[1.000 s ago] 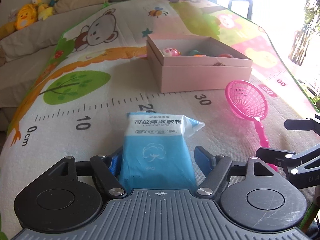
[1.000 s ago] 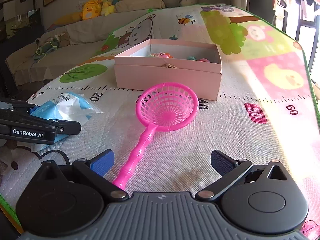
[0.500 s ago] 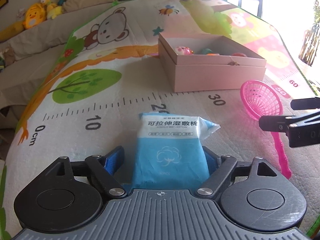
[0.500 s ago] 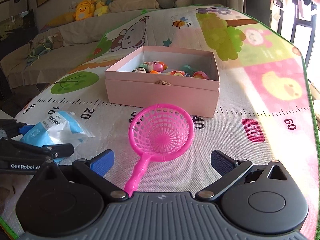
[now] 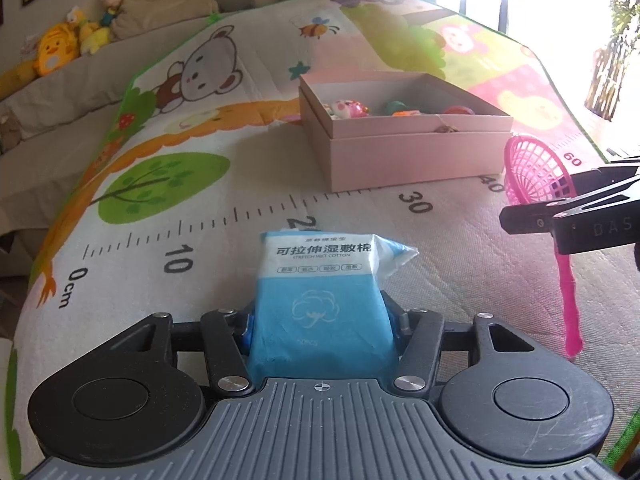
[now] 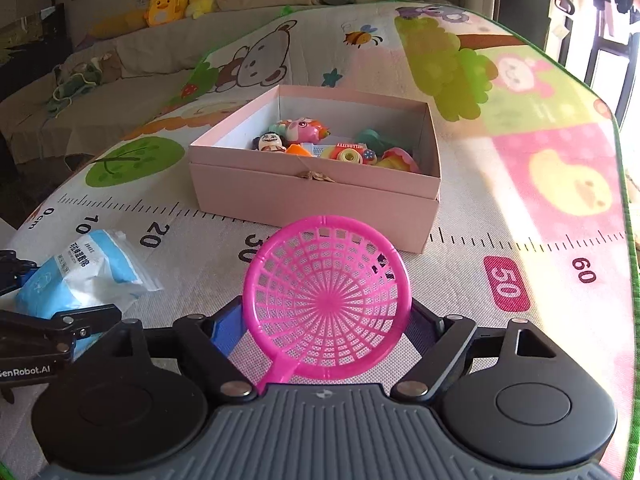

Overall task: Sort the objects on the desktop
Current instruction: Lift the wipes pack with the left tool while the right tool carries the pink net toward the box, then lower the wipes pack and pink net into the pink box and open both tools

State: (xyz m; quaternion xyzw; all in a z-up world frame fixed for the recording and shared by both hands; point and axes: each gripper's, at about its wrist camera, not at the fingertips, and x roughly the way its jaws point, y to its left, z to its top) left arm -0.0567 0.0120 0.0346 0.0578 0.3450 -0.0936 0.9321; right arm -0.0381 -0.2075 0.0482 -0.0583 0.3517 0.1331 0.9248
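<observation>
My left gripper (image 5: 320, 320) is shut on a blue and white pack of wet cotton (image 5: 320, 292), held between its pads above the play mat. The pack also shows in the right wrist view (image 6: 76, 276). My right gripper (image 6: 326, 320) has closed in on the basket of a pink toy net (image 6: 328, 304), which tilts up between its fingers. The net's basket (image 5: 532, 172) and hanging handle show at the right of the left wrist view. An open pink box (image 6: 312, 196) holding several small toys stands ahead of both grippers.
A printed play mat with a ruler scale (image 5: 200, 240) covers the surface. A sofa with plush toys (image 6: 168, 0) runs along the back. The mat's green edge (image 6: 624, 240) lies at the right, by a bright window.
My right gripper moved forward over the net handle and closed on the basket, lifting it off the mat. My left gripper closed tighter on the cotton pack and raised it slightly.
</observation>
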